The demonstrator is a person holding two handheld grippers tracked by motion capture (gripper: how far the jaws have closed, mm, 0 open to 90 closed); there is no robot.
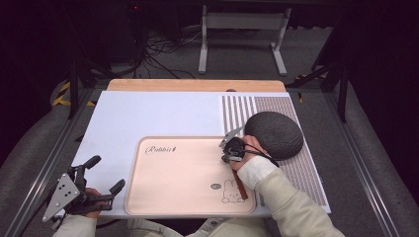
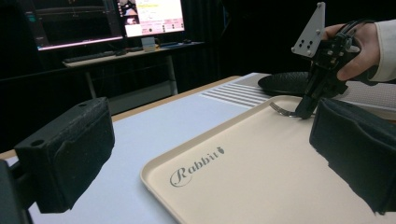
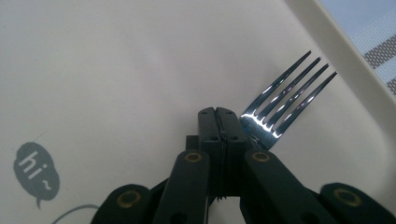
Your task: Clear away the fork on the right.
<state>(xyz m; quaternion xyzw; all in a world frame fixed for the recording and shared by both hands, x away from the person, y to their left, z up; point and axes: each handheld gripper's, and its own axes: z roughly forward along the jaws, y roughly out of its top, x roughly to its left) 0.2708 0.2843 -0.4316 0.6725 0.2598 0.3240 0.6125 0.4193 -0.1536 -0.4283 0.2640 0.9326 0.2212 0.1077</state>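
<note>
Both grippers, left (image 1: 106, 174) and right (image 3: 218, 114), are black, each with a grey three-cornered plate. Brass-coloured rivets dot the right linkage. The sleeves (image 1: 284, 197) are cream.

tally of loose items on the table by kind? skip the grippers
Tray: 1
Fork: 1
Dark round mat: 1
Striped placemat: 1
White sheet: 1
Total: 5
</note>
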